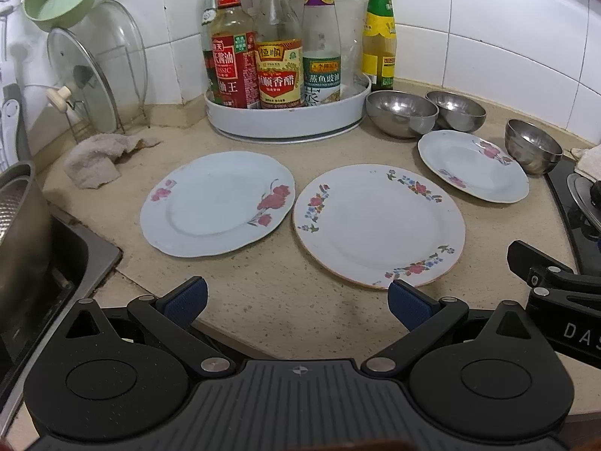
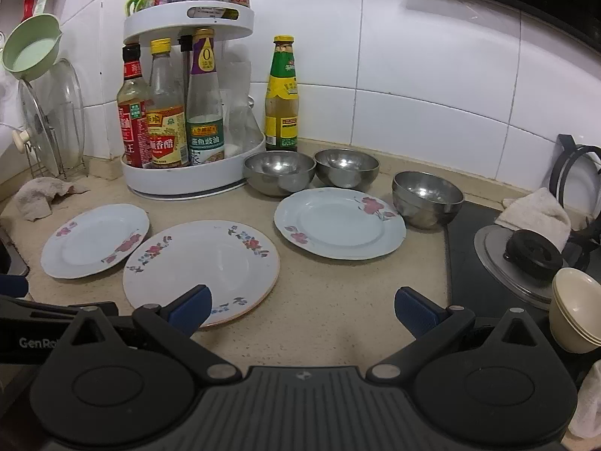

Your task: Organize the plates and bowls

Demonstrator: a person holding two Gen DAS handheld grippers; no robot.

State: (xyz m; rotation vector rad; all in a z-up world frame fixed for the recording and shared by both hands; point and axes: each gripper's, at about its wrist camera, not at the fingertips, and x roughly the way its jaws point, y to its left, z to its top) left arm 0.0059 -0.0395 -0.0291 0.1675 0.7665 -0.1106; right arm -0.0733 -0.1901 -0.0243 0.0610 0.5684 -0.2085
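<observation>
Three flowered plates lie flat on the beige counter: a left plate [image 1: 218, 203] [image 2: 94, 240], a larger middle plate [image 1: 379, 223] [image 2: 201, 267] and a right plate [image 1: 473, 165] [image 2: 338, 223]. Three steel bowls stand behind them: one [image 1: 402, 112] [image 2: 280, 171], a second [image 1: 456, 109] [image 2: 347, 167] and a third [image 1: 533, 146] [image 2: 426, 197]. My left gripper [image 1: 296, 302] is open and empty, near the front counter edge before the middle plate. My right gripper [image 2: 302, 308] is open and empty, just right of that plate's near rim.
A white turntable rack [image 1: 285, 116] [image 2: 188, 184] of sauce bottles stands at the back, a green bottle [image 1: 380, 34] beside it. A sink [image 1: 41, 248] lies left, with a cloth [image 1: 97, 159] and lid rack [image 1: 94, 71]. The stove [image 2: 526, 255] and stacked cream bowls [image 2: 576, 310] are right.
</observation>
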